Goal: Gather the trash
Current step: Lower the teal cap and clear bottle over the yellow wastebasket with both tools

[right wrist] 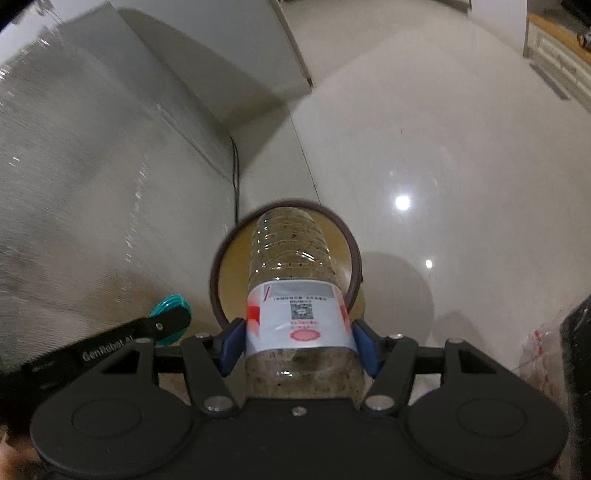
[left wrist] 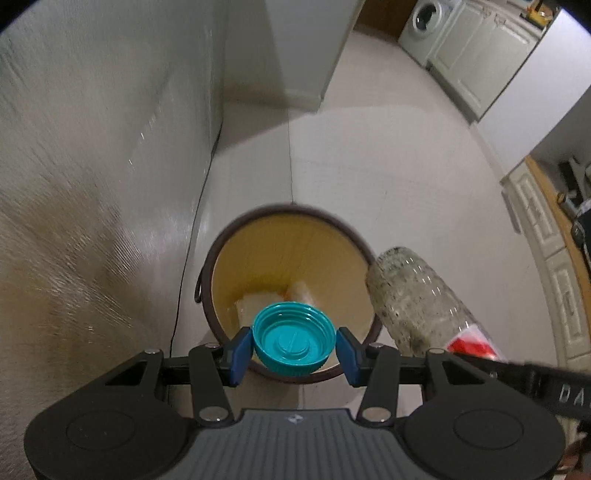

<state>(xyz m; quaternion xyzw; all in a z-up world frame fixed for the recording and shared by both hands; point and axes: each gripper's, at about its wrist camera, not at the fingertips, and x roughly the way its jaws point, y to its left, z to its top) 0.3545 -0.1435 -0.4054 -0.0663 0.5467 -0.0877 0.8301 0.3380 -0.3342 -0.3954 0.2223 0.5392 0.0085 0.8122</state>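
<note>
My left gripper [left wrist: 294, 345] is shut on a teal plastic lid [left wrist: 294, 338], its hollow side facing the camera, held above the near rim of a round bin [left wrist: 236, 230] with a dark brown rim and yellow inside. Pale scraps lie at the bin's bottom. My right gripper [right wrist: 299, 341] is shut on a dirty clear plastic bottle [right wrist: 290, 254] with a white and red label; the bottle points out over the bin [right wrist: 352, 243]. In the left wrist view the bottle [left wrist: 410, 291] hangs just right of the bin. The lid [right wrist: 170, 304] shows at the left in the right wrist view.
A textured pale wall [left wrist: 92, 184] runs along the left, with a black cable [right wrist: 235, 173] down its foot. Glossy tiled floor [right wrist: 424, 147] spreads to the right. White cabinets [left wrist: 476, 59] and a washing machine [left wrist: 424, 26] stand far off. A clear plastic bag [right wrist: 539, 350] lies at lower right.
</note>
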